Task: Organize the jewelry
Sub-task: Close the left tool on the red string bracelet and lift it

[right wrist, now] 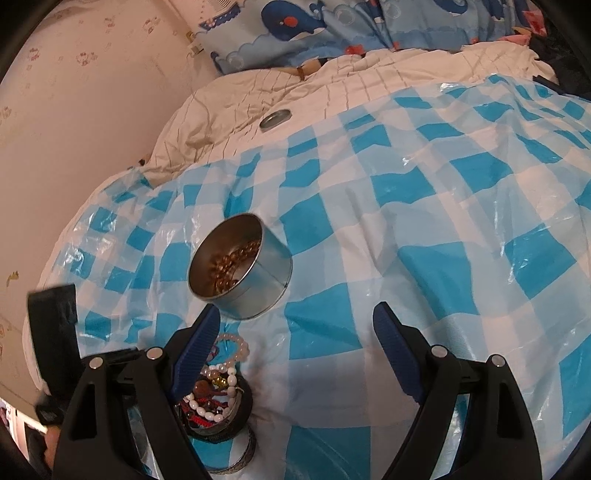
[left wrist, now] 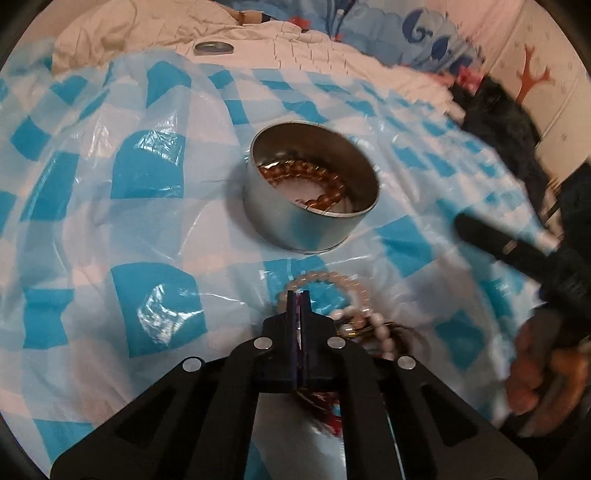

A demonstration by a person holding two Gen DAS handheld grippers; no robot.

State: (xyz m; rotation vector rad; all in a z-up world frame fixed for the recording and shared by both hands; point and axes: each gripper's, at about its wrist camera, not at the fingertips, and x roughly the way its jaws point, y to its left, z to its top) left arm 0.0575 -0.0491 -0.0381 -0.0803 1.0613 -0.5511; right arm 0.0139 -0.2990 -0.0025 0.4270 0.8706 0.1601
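A round silver tin (left wrist: 314,188) stands open on the blue-checked plastic sheet, with an amber bead bracelet (left wrist: 317,184) inside; it also shows in the right wrist view (right wrist: 240,269). My left gripper (left wrist: 299,295) is shut at the near edge of a pale pink bead bracelet (left wrist: 332,284); whether it pinches it I cannot tell. A pile of bracelets (right wrist: 218,391) with white and red beads lies just behind it. My right gripper (right wrist: 295,321) is open and empty, near the tin, with the pile by its left finger.
The tin's lid (left wrist: 213,48) lies on the white quilt at the back, also in the right wrist view (right wrist: 275,119). A black garment (left wrist: 506,122) lies at the right. A wall (right wrist: 74,129) borders the bed's left side. Whale-print pillows (right wrist: 332,29) are behind.
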